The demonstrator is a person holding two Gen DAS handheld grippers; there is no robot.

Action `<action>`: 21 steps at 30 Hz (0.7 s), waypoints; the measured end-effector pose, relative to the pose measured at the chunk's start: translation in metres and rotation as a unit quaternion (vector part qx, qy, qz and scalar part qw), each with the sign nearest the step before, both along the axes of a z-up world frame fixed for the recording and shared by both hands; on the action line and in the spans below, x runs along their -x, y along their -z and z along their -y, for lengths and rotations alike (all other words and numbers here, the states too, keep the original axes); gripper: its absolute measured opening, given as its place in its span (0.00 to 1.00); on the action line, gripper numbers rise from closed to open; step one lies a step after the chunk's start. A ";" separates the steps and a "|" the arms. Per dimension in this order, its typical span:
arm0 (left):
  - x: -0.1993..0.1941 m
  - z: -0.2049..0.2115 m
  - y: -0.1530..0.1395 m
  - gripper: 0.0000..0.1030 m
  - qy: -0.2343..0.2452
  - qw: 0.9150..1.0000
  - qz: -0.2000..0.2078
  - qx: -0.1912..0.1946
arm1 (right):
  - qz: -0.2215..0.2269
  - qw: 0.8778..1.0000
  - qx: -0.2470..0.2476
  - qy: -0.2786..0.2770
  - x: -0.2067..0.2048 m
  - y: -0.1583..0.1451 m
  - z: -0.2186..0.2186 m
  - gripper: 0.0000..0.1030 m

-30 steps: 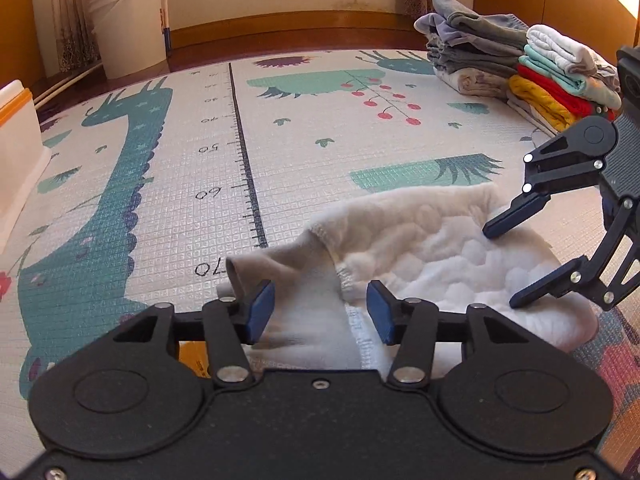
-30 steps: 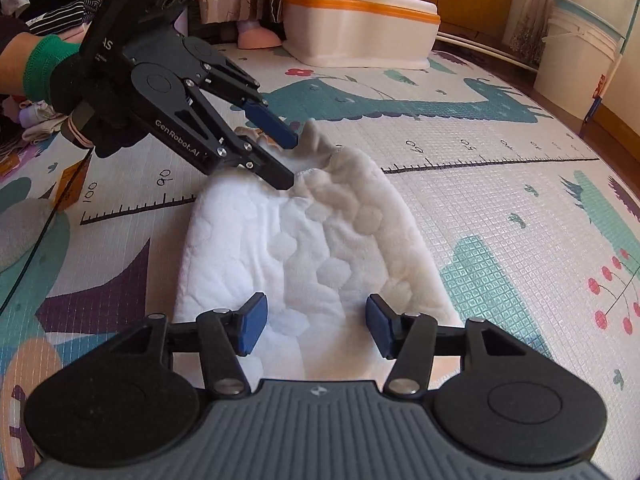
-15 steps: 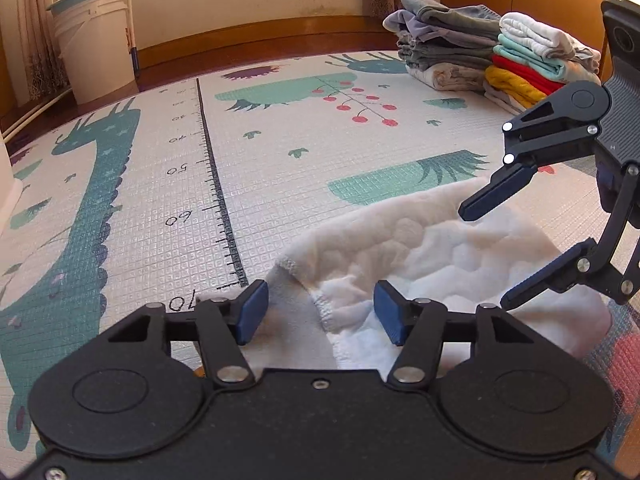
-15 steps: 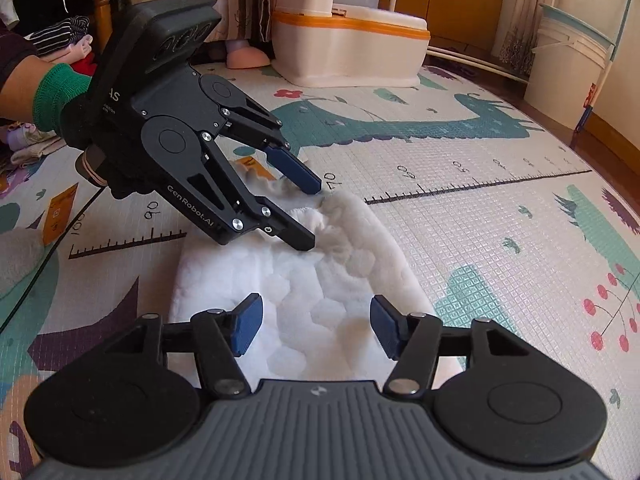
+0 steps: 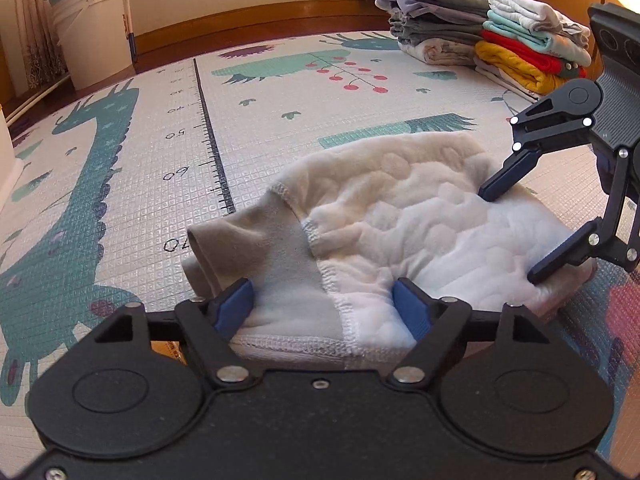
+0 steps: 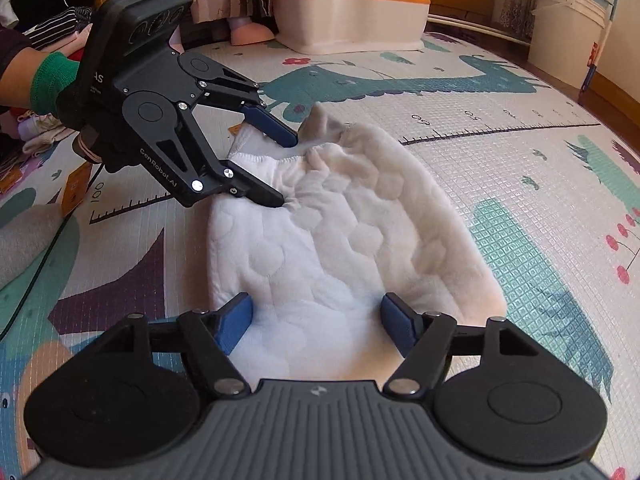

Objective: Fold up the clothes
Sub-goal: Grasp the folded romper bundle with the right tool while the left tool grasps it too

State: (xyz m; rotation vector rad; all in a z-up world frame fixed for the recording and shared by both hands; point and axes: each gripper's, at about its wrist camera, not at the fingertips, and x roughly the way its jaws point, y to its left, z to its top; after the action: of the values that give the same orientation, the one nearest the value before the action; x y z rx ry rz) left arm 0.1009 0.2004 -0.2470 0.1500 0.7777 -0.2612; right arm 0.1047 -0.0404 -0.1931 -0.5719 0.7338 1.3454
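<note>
Left wrist view is showing the left hand-held gripper (image 5: 323, 305) and right hand-held gripper (image 5: 508, 236) both spread wide over the white quilted garment (image 5: 400, 216) lying on the play mat (image 5: 160, 140); closing shallowly could snag one layer, skewing the fold.

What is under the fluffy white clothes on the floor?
The fluffy white garment lies on the play mat with animal pictures and a printed ruler line. The mat shows all around it. Whatever is printed directly beneath is covered by the cloth.
</note>
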 end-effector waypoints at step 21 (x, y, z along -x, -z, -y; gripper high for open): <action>-0.048 -0.047 -0.010 0.57 -0.132 0.954 -0.179 0.201 | -0.357 0.866 -0.052 0.346 -0.074 0.024 0.071 0.29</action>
State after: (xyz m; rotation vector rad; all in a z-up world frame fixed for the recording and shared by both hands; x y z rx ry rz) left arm 0.1492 0.2471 -0.2373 -0.3949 1.0760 -0.1886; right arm 0.1786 -0.1109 -0.2168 0.3164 1.3037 0.8736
